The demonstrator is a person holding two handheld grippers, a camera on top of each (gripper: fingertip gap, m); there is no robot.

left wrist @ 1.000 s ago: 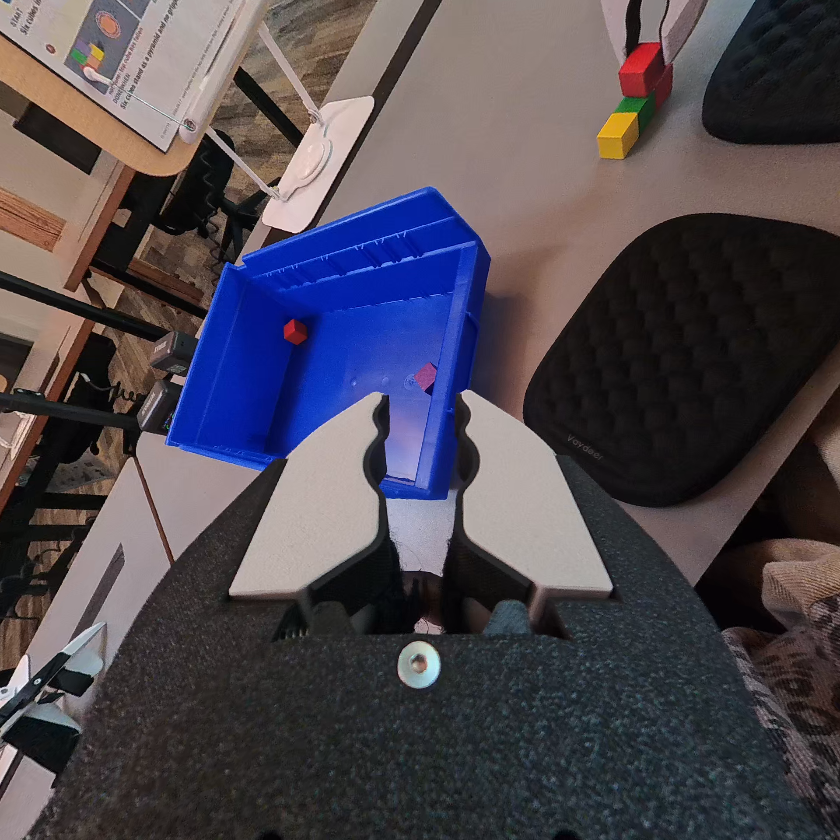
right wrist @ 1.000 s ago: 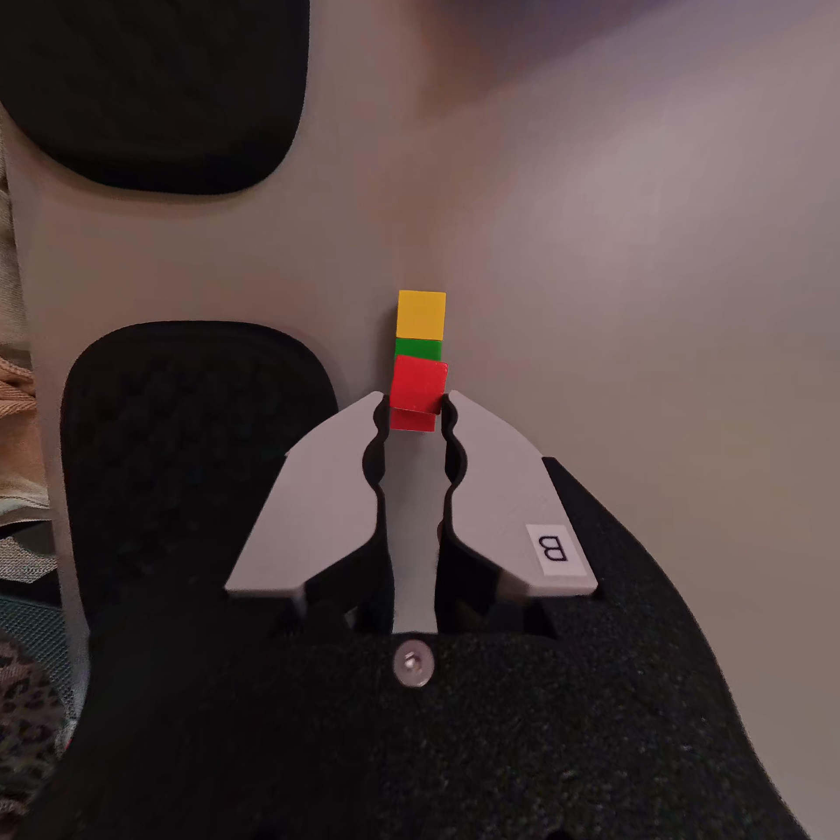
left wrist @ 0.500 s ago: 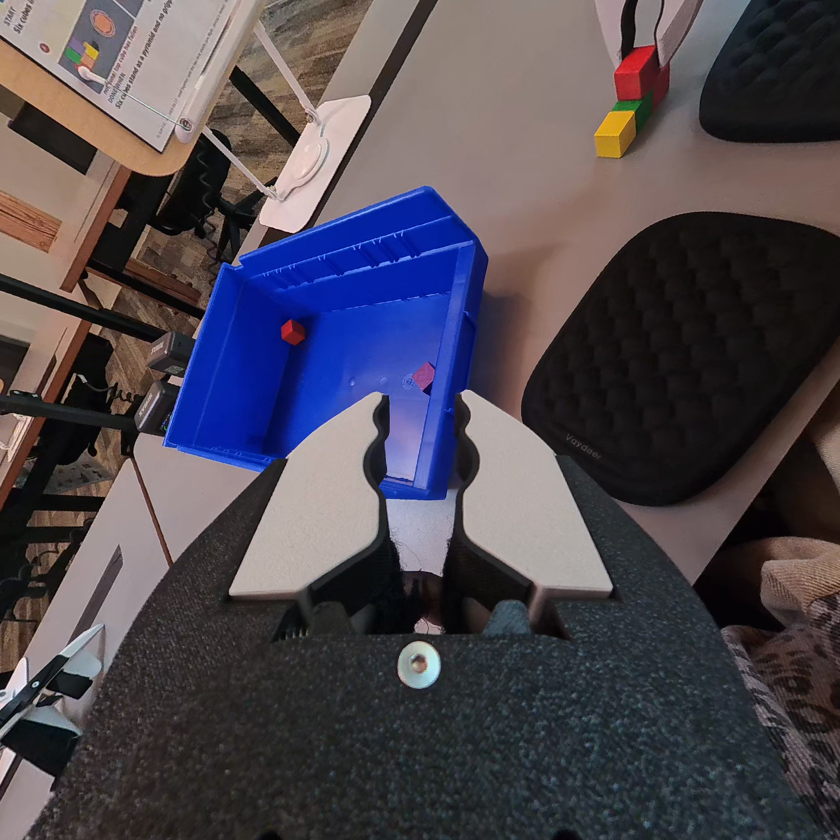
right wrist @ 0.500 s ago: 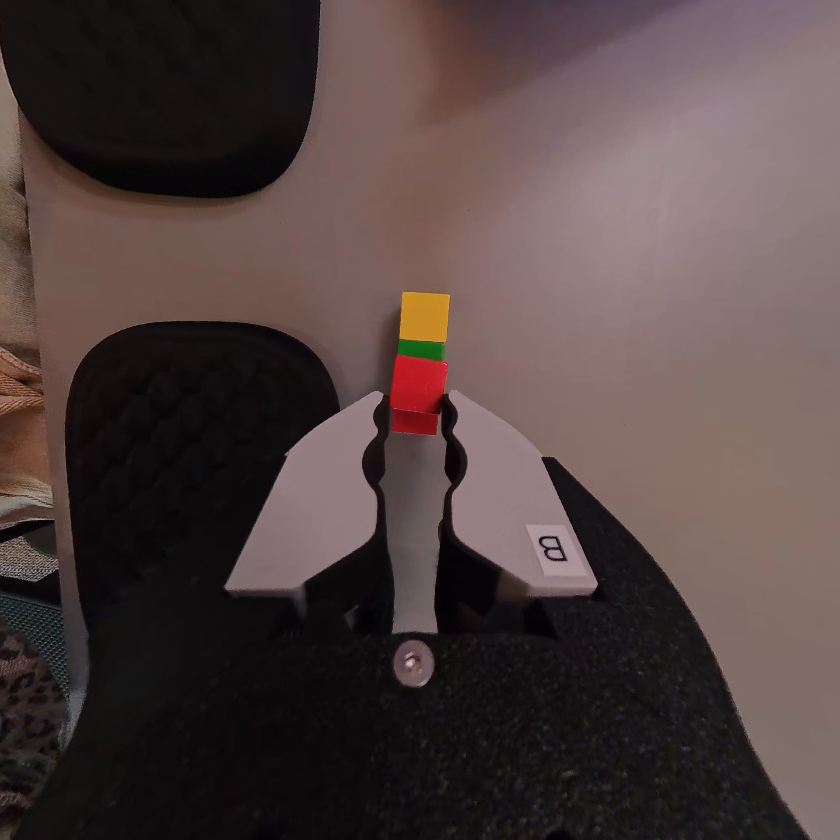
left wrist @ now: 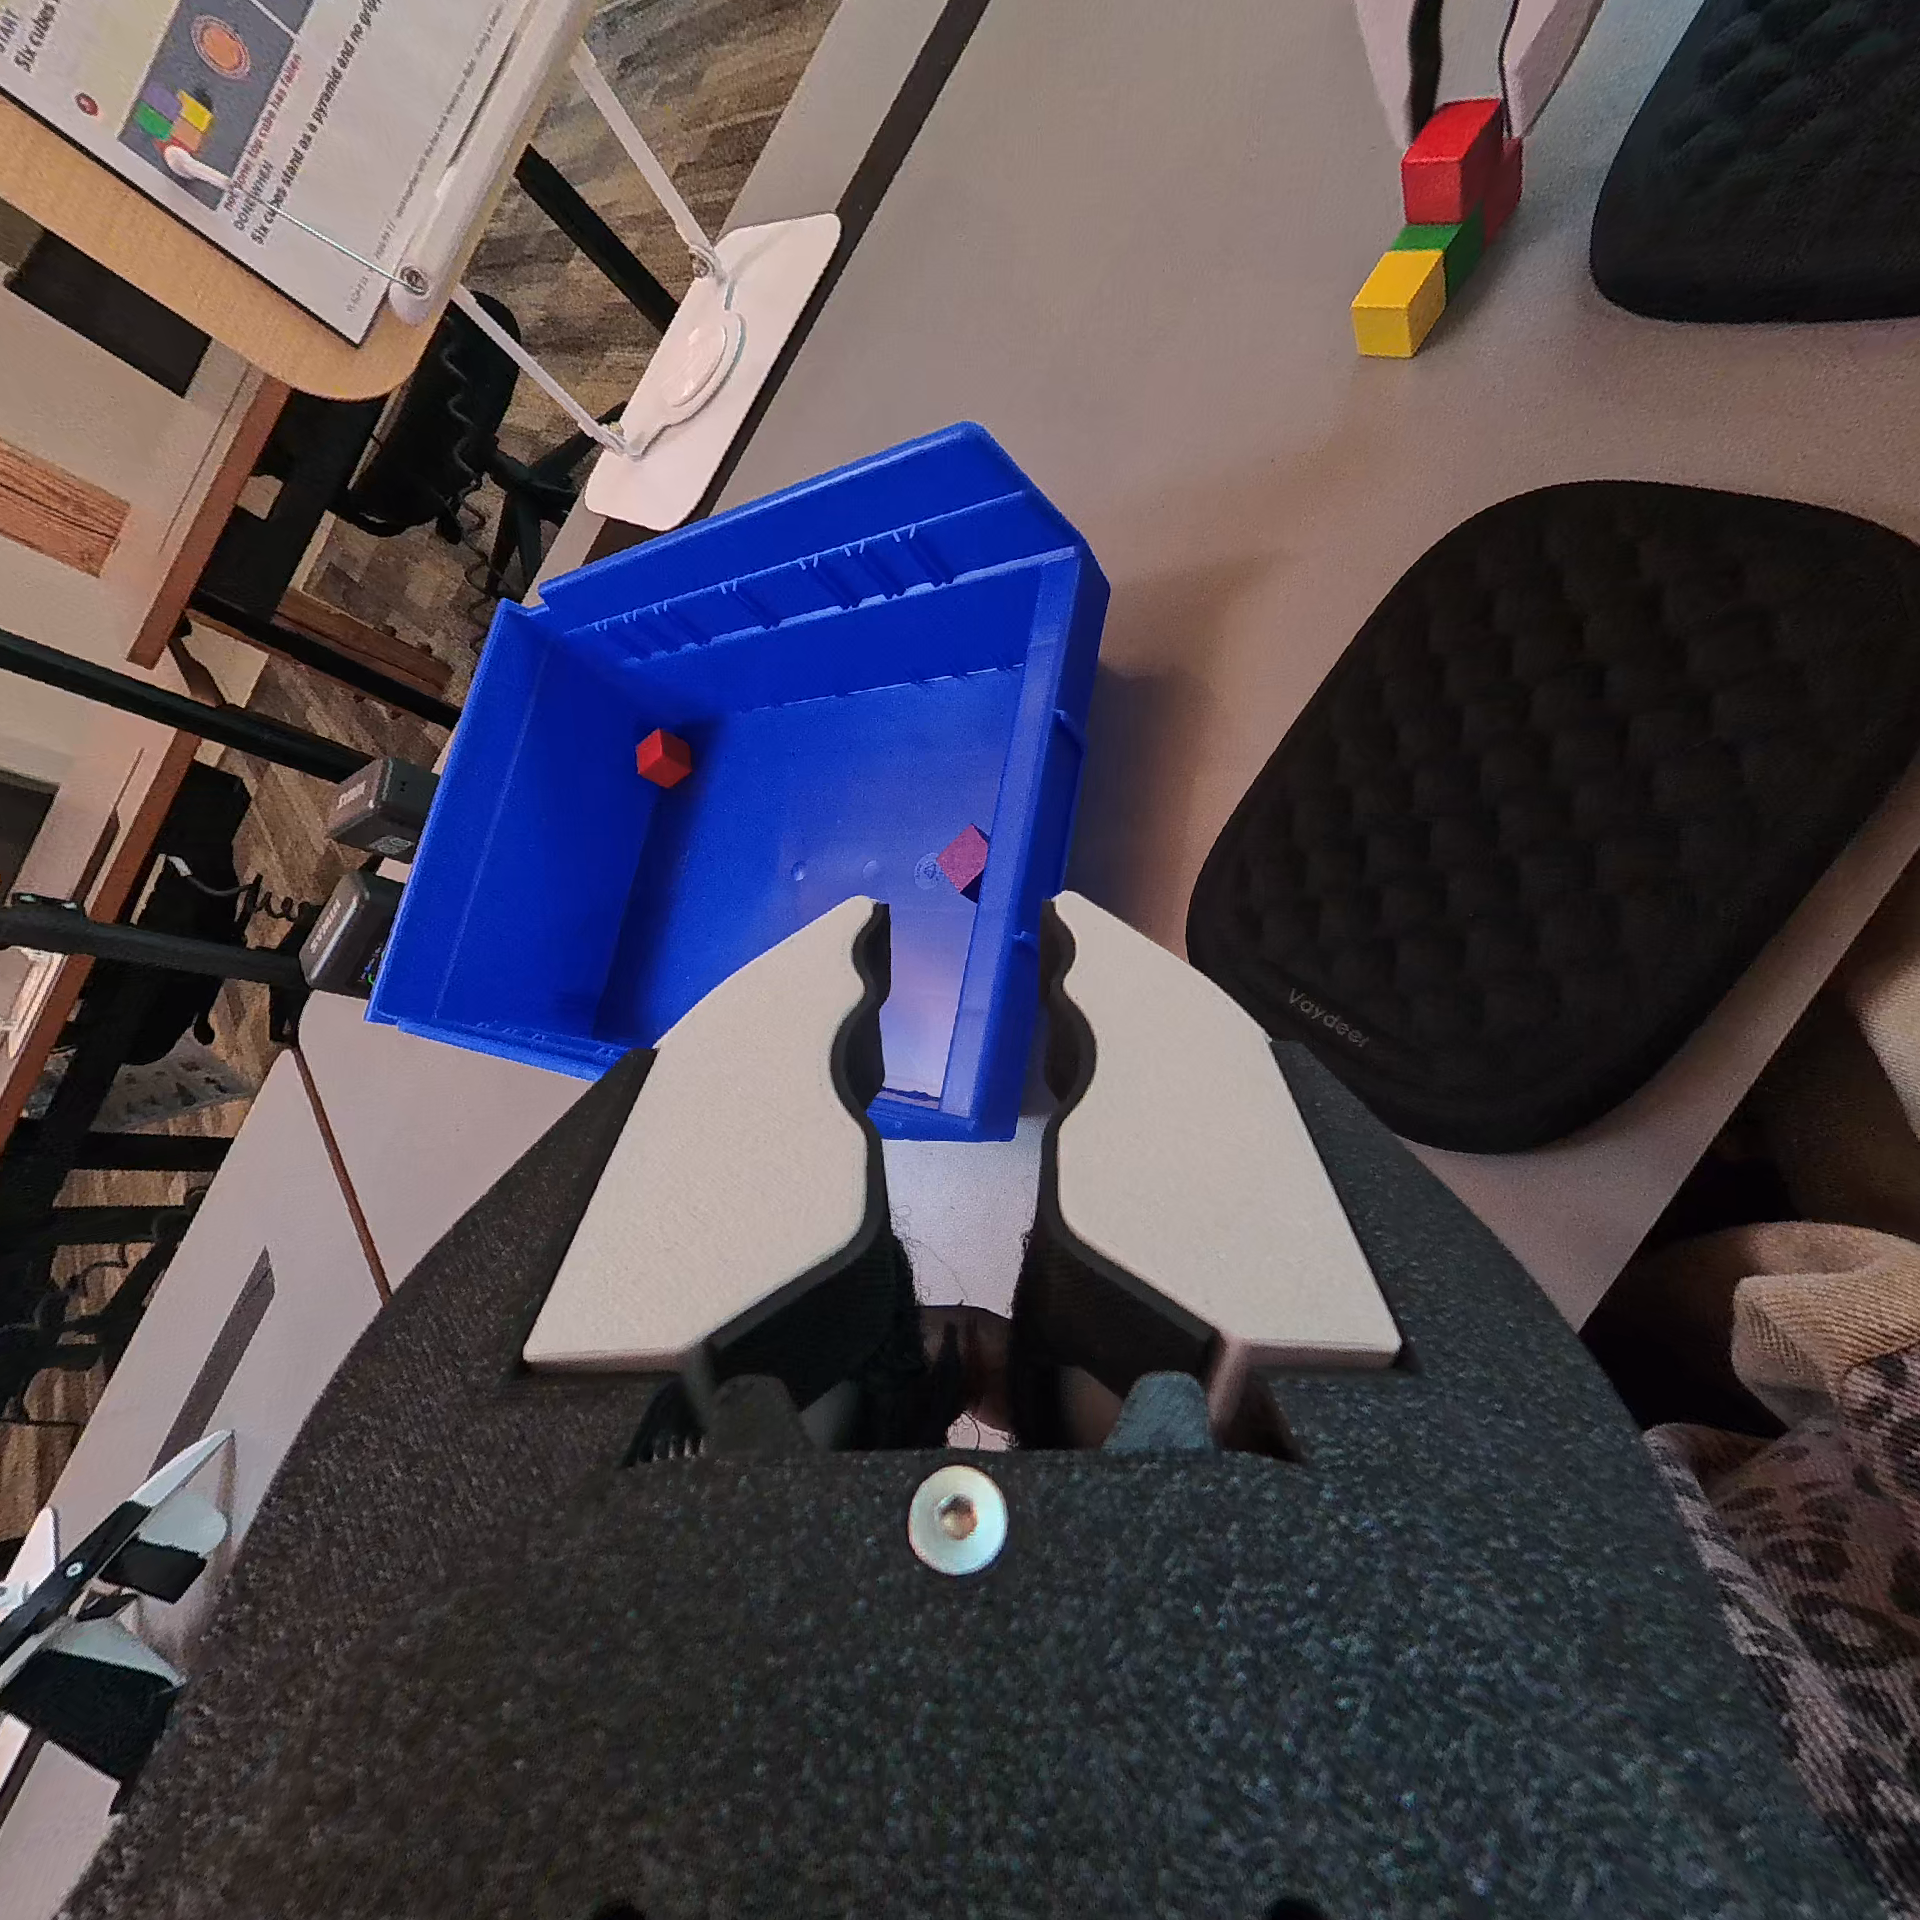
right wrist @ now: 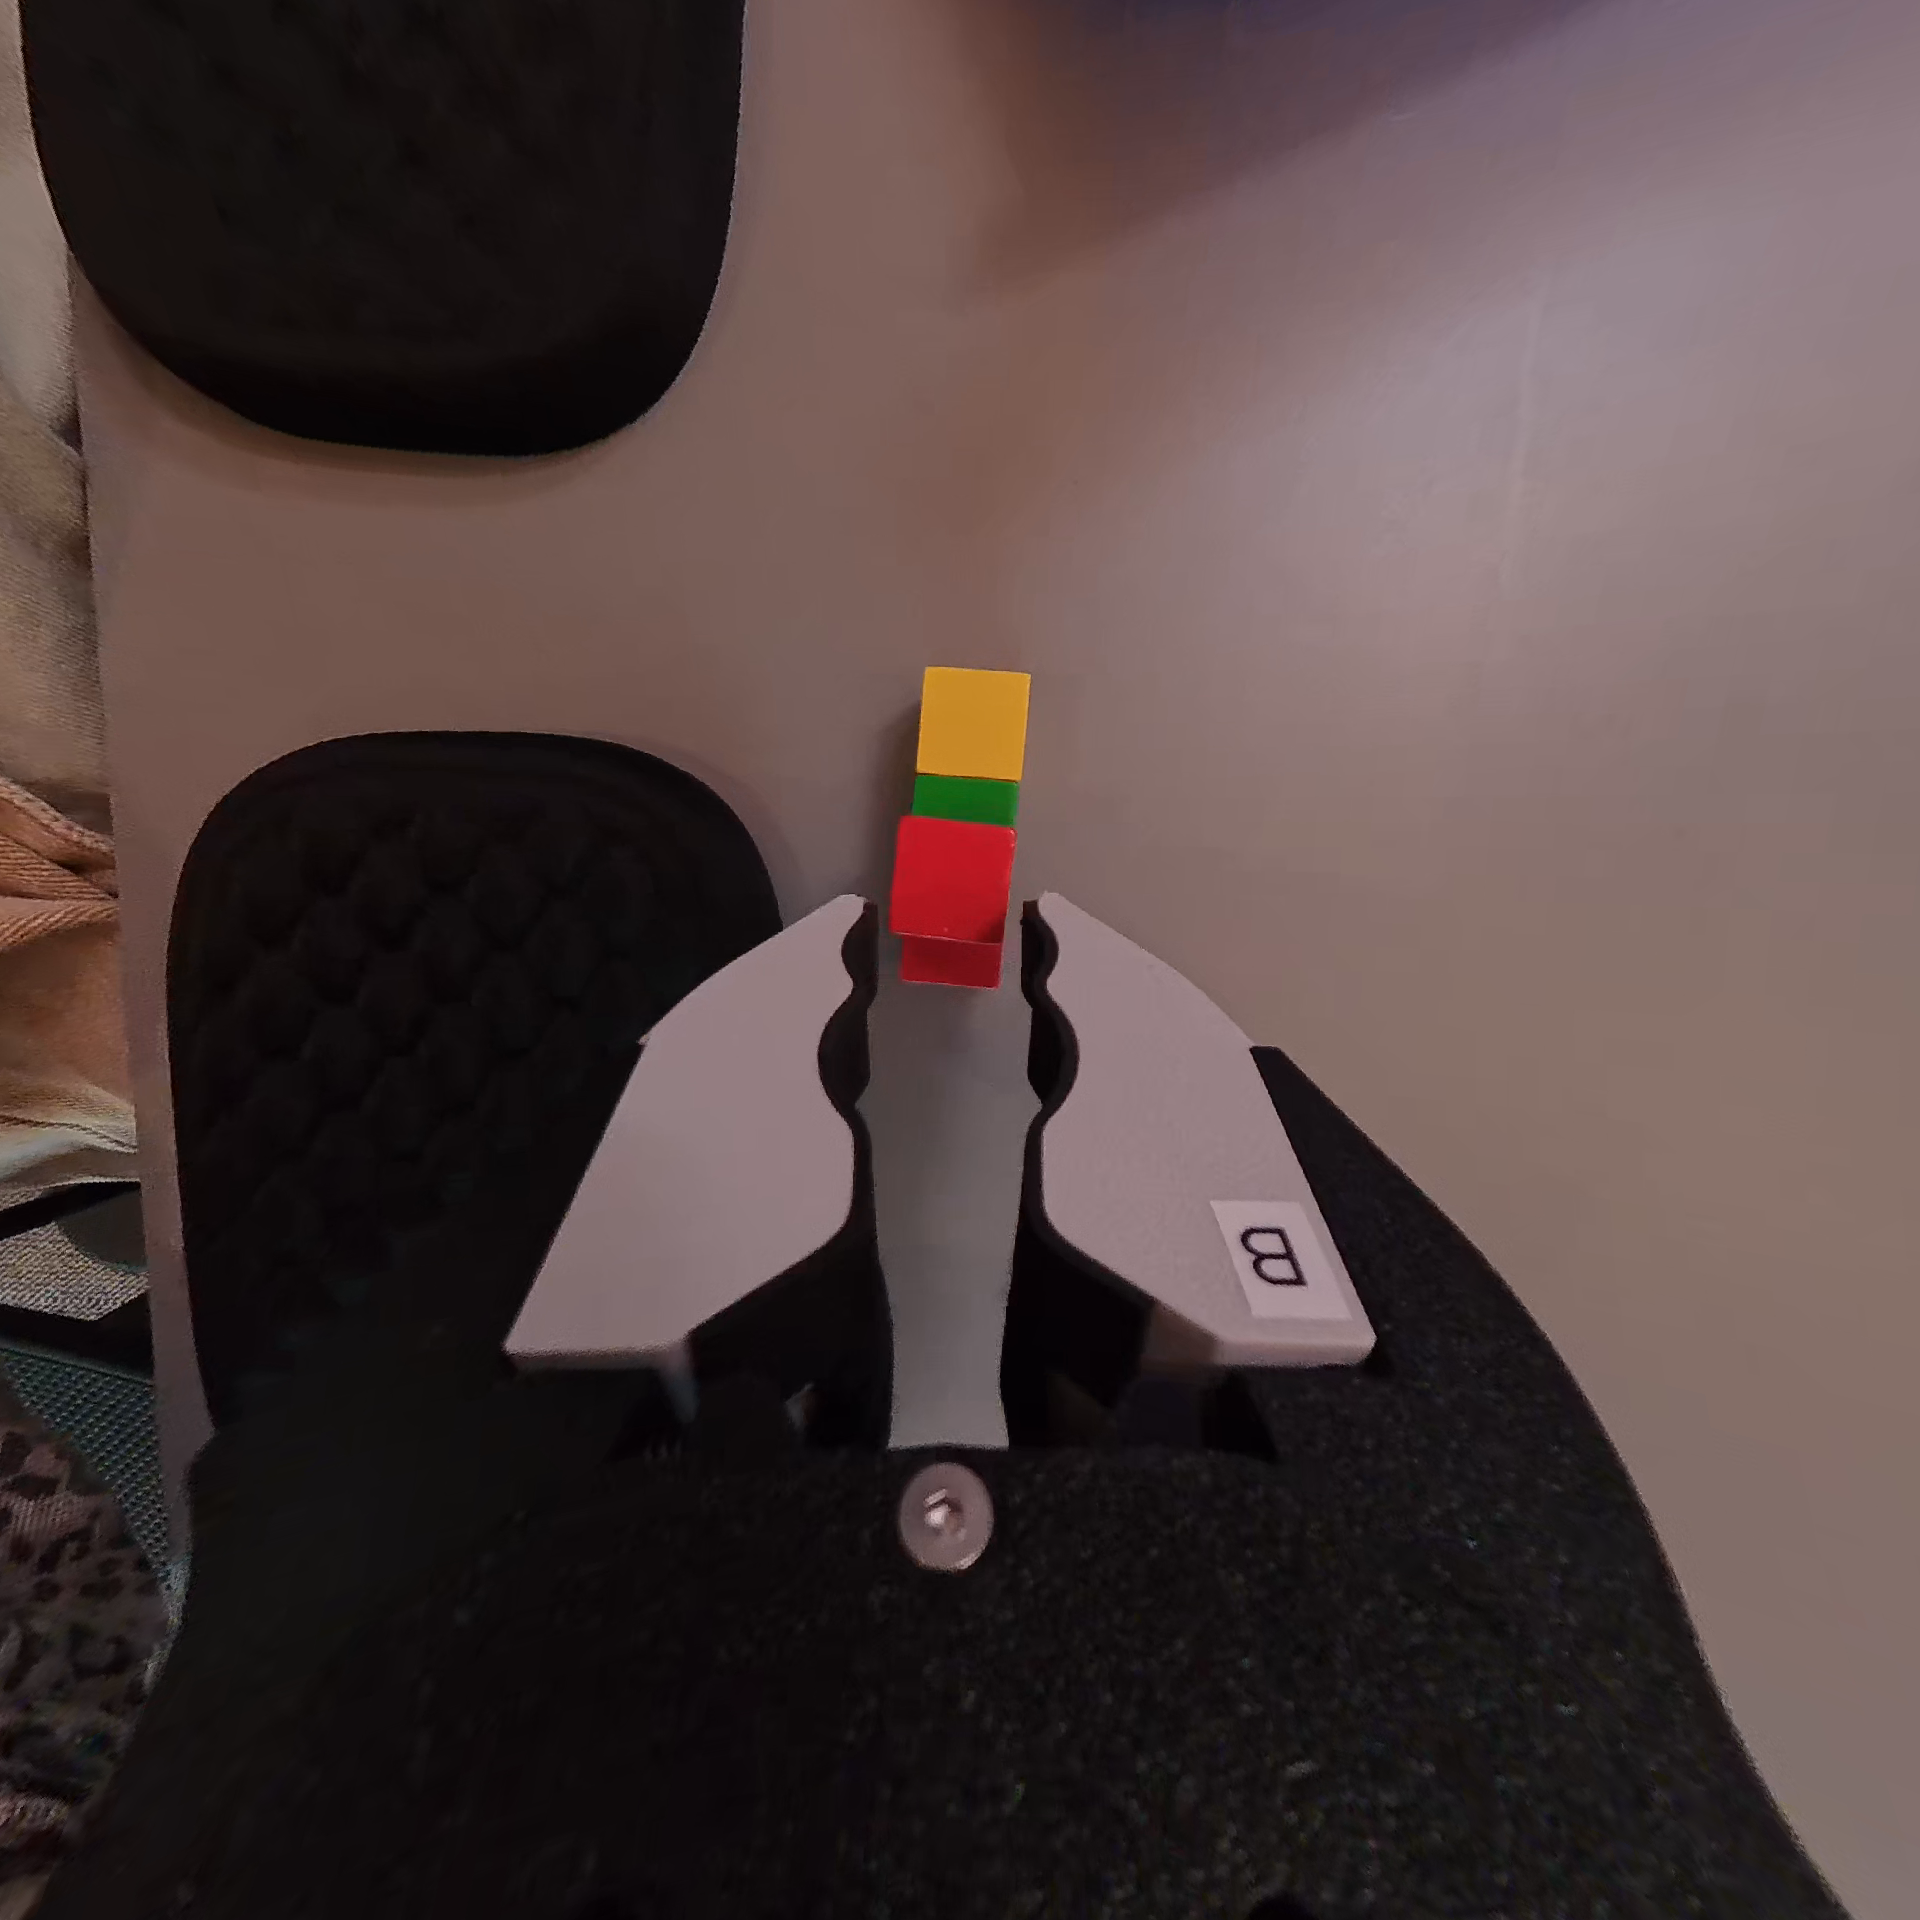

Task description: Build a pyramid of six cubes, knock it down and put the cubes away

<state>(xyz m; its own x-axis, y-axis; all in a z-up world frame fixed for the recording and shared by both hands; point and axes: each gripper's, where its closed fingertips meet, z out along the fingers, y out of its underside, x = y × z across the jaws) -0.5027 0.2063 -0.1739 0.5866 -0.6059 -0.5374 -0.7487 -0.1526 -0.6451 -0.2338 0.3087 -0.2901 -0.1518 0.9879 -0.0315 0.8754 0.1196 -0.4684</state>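
In the right wrist view a yellow cube, a green cube and a red cube lie in a row on the grey table. A second red cube rests on top, over the red and green ones. My right gripper is open, its fingertips flanking that top cube with a thin gap on each side. In the left wrist view my left gripper is open and empty above the near corner of the blue bin. The bin holds a red cube and a purple cube.
Two black quilted pads lie by the table's near edge, one beside the cubes and one farther along. A white document stand base sits behind the bin at the table's far edge. Cloth shows past the table edge. Spacing between my two grippers at the tips: around 30 cm.
My right gripper was shut on the top red cube; its fingers have now parted slightly and the cube sits free on the row. The left gripper barely moved.
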